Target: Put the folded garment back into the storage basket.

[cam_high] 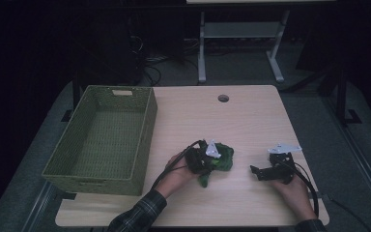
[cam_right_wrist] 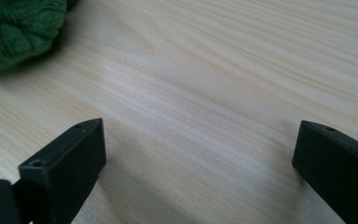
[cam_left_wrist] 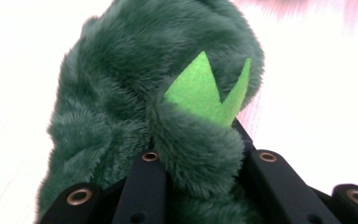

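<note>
Both hands rest low; left gripper [cam_high: 206, 163] apparently pinches plush toy [cam_high: 222, 158].

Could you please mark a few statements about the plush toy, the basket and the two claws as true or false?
1. The left claw is closed on the green plush toy. True.
2. The plush toy lies inside the green basket. False: it lies on the table, to the right of the basket.
3. The right claw stands open with bare wood between its jaws. True.
4. The right claw grips the toy as well. False: it holds nothing, apart from the toy.
5. The basket holds several toys. False: it looks empty.
</note>
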A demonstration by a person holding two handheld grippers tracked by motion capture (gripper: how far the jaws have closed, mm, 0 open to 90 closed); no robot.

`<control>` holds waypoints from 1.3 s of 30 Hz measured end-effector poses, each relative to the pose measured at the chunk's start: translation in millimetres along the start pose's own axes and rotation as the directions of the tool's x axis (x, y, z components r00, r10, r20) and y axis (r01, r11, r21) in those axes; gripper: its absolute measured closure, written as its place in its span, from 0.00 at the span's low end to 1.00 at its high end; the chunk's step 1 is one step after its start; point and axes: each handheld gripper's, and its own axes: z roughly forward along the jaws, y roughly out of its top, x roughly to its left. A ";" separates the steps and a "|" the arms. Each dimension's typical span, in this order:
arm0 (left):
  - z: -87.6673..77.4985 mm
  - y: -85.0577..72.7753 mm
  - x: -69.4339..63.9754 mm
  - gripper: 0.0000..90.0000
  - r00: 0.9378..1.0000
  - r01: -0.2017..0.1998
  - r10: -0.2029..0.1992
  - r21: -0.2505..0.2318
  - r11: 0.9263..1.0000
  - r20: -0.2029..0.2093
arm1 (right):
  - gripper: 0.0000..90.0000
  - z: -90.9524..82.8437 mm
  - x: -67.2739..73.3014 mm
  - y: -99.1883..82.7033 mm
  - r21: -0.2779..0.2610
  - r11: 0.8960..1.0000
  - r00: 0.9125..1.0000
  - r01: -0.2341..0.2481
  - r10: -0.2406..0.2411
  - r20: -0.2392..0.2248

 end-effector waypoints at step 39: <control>-144.8 7.3 42.2 0.83 0.992 0.090 -0.078 -0.123 0.988 0.095 | 0.03 0.2 0.2 0.3 0.001 1.000 1.000 -0.005 0.005 0.001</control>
